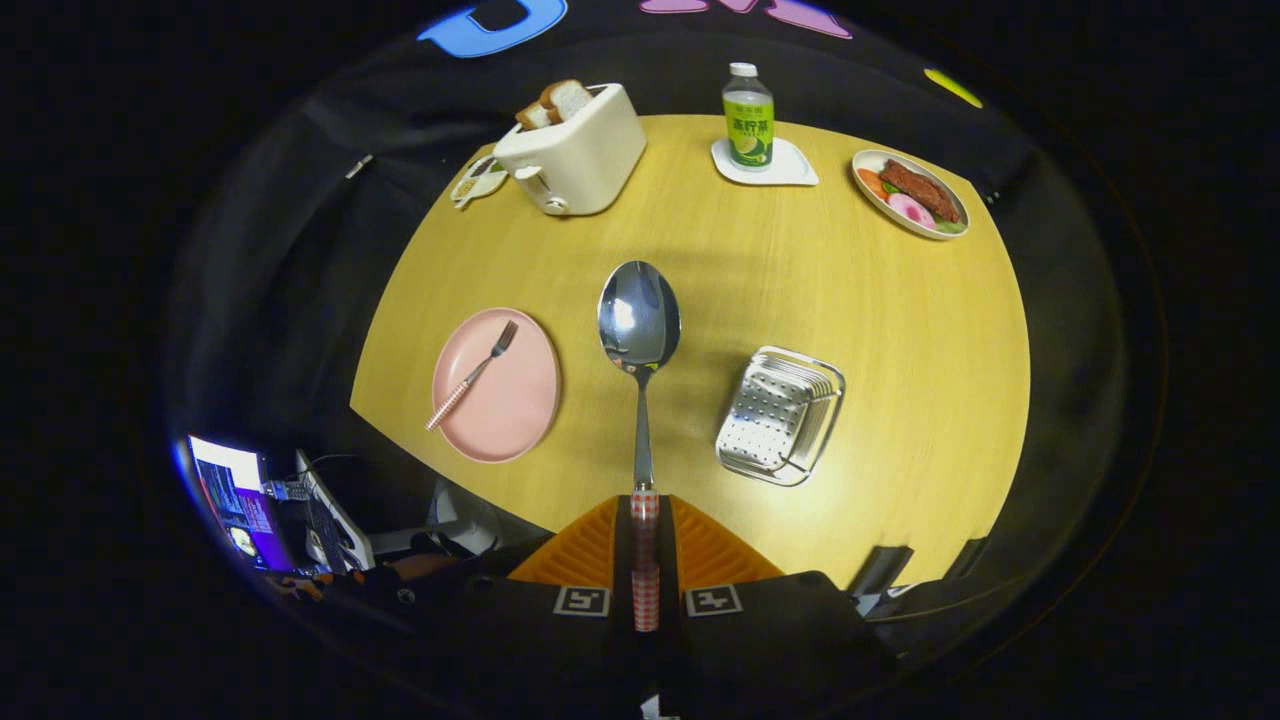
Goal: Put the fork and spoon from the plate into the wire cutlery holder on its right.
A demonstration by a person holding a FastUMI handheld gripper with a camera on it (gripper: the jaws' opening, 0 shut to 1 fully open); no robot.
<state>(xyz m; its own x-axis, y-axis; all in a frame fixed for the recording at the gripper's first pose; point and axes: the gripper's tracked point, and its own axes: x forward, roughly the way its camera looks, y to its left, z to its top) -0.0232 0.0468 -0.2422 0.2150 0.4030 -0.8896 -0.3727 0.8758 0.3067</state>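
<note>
hand-held gripper (645,520) pinching spoon (639,325) handle | fork (472,375) on pink plate (520,420) | wire cutlery holder (780,415) right, unobstructed | toaster (570,150), bottle (748,117) beyond

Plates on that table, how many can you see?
2. The pink plate with the fork lies left of the spoon clamped in the hand-held gripper; a white plate of food sits at the far right edge.
</note>
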